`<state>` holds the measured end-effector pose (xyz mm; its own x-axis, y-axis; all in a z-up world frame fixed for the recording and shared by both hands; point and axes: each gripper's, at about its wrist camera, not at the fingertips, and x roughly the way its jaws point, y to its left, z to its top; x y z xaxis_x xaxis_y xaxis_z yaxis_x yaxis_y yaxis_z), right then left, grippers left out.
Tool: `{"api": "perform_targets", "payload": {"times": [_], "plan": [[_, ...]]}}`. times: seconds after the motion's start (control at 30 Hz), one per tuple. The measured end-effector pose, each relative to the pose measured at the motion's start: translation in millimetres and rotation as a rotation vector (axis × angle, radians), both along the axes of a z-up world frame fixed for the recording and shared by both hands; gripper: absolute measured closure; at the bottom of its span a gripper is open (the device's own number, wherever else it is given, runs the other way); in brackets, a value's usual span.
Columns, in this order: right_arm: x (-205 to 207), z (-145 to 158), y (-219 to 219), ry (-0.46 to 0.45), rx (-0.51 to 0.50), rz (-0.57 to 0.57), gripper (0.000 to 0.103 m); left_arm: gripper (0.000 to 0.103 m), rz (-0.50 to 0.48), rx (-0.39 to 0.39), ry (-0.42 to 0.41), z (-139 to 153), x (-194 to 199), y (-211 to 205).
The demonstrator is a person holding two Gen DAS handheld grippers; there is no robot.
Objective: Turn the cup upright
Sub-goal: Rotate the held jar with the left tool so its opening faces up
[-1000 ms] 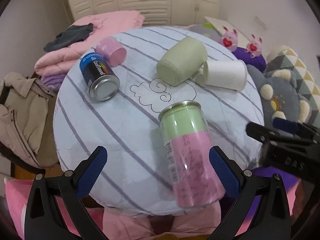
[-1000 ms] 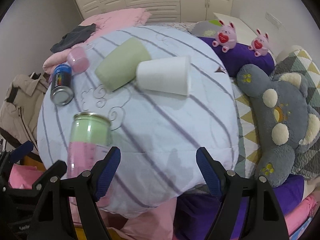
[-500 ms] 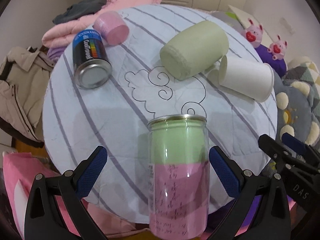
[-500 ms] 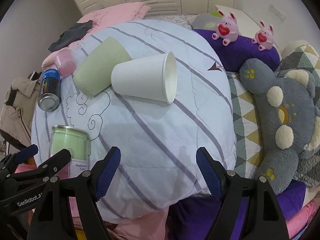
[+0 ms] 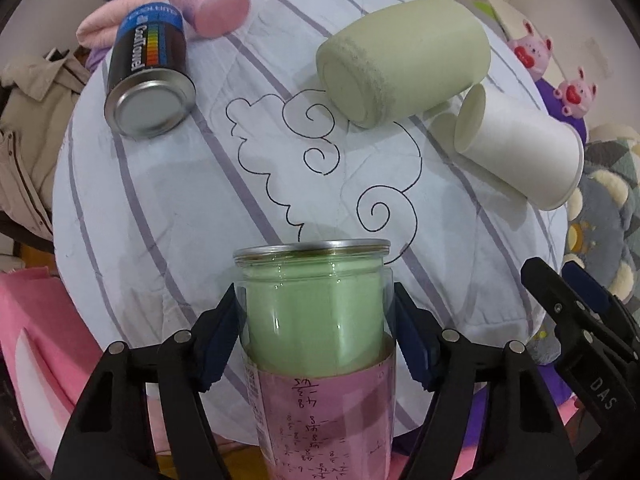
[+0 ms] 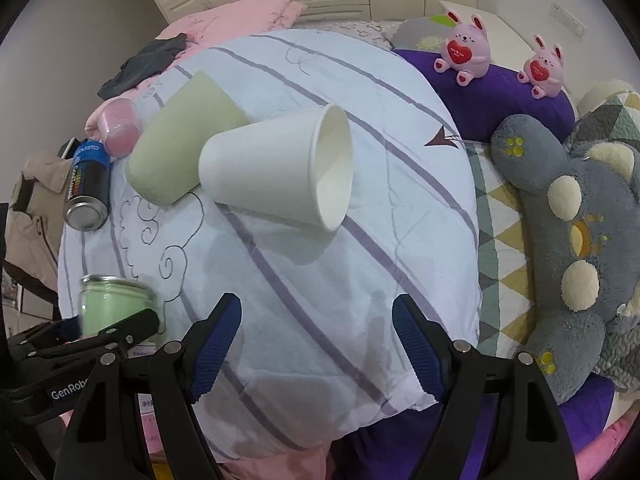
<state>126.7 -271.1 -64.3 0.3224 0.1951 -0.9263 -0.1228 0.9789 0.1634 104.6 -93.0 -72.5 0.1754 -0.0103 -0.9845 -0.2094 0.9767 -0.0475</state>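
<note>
My left gripper is shut on a clear jar with green and pink filling and a metal lid, lying at the near edge of a round cushion. The jar also shows in the right wrist view. A white paper cup lies on its side, mouth toward the right; it also shows in the left wrist view. My right gripper is open and empty, well short of the cup.
A green cup lies on its side against the white cup. A blue-black can and a small pink cup lie far left. A grey plush and pink bunnies sit to the right.
My left gripper moved forward around the jar and closed on it. My right gripper came nearer to the white cup and stayed open.
</note>
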Motion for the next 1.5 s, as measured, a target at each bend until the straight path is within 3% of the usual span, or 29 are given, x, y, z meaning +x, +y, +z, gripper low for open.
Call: {"api": "perform_targets", "payload": {"times": [0.47, 0.6, 0.97, 1.03, 1.1, 1.27, 1.3, 1.5], "plan": [[-2, 6, 10, 0.0, -0.006, 0.017, 0.024, 0.031, 0.032, 0.071, -0.109, 29, -4, 16], [-4, 10, 14, -0.008, -0.018, 0.018, 0.024, 0.031, 0.027, 0.134, -0.182, 45, 2, 16], [-9, 19, 19, -0.023, -0.046, 0.011, 0.024, 0.031, -0.021, 0.165, -0.351, 74, 18, 8], [-10, 21, 19, -0.027, -0.044, 0.013, 0.024, 0.031, -0.024, 0.153, -0.343, 71, 19, 10], [-12, 22, 21, -0.031, -0.045, 0.017, 0.024, 0.023, -0.031, 0.127, -0.297, 58, 25, 15], [-14, 20, 22, -0.024, -0.056, 0.025, 0.024, 0.019, 0.03, 0.091, -0.182, 27, 37, 31], [-13, 19, 22, -0.018, -0.056, 0.023, 0.024, 0.013, 0.039, 0.091, -0.172, 24, 40, 32], [-8, 12, 24, 0.009, -0.051, 0.032, 0.024, 0.006, 0.086, 0.069, -0.094, 4, 56, 35]]}}
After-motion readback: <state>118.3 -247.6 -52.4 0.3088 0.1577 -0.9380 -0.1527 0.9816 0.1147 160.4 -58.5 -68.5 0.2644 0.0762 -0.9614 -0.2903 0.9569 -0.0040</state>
